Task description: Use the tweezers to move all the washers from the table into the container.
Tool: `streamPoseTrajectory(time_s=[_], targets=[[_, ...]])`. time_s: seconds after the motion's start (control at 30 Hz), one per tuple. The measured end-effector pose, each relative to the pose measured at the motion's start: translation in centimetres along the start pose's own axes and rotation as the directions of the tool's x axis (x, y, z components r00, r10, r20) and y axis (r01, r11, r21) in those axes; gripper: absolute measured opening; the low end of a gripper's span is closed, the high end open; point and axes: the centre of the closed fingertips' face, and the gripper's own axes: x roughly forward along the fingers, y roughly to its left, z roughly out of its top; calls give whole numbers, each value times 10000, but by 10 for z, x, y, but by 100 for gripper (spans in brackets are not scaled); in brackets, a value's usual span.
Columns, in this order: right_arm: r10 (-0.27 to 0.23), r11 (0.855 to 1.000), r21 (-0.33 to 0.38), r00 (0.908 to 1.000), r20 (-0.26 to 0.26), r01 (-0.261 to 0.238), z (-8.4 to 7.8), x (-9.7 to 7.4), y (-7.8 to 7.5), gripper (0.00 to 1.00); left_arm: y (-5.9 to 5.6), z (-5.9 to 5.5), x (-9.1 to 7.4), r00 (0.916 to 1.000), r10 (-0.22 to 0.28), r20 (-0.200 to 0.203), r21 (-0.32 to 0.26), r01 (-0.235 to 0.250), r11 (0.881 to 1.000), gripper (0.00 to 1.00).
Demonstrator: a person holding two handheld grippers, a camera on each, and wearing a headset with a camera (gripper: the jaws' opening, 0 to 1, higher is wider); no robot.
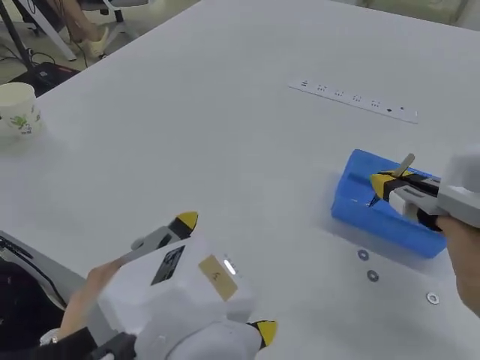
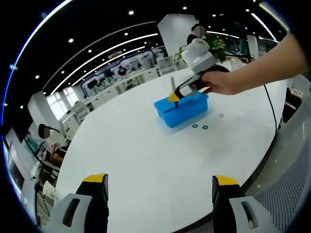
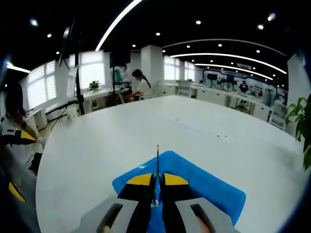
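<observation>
Grey-white handheld grippers, yellow-tipped
Left gripper [image 2: 160, 179] and right gripper [image 3: 157, 180] are wearing black jaws capped yellow; behind the left jaws a black label [image 1: 168, 265], yellow sticker [image 1: 217, 276] and white light [image 1: 229, 267] are showing.

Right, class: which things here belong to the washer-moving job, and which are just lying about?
Job: washers; blue container; tweezers, clamped in the right tool.
Lying about: white cup; power strip; the open left tool, holding nothing.
</observation>
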Motion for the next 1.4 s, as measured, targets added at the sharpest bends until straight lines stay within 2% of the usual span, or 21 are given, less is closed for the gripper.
streamPoseTrajectory(time_s=[0.37, 0.77, 0.97, 1.07, 1.23, 1.4], targets=[[-108, 9999, -24, 9996, -250, 108, -9, 4, -4, 3, 2, -1, -1, 10000, 66, -32, -37, -66, 10000, 90], [-155, 9997, -178, 9996, -222, 151, -11, 2, -2, 3, 2, -1, -1, 9999, 93, -37, -31, -93, 10000, 90], [-120, 9994, 326, 9997, -220, 127, -11, 1, -6, 4, 2, 0, -1, 10000, 86, -29, 5, -86, 10000, 90], [-133, 9993, 343, 9995, -290, 143, -11, 1, -7, 4, 2, 0, -1, 10000, 74, -41, 35, -73, 10000, 90], [-210, 9987, 456, 9998, -37, 211, -1, -9, -9, 4, 2, 0, -1, 10000, 70, -21, 41, -70, 10000, 90], [-108, 9967, 810, 9991, 405, 75, 14, -22, -7, 4, 4, 1, -1, 9999, 160, 12, 16, -160, 9999, 90]])
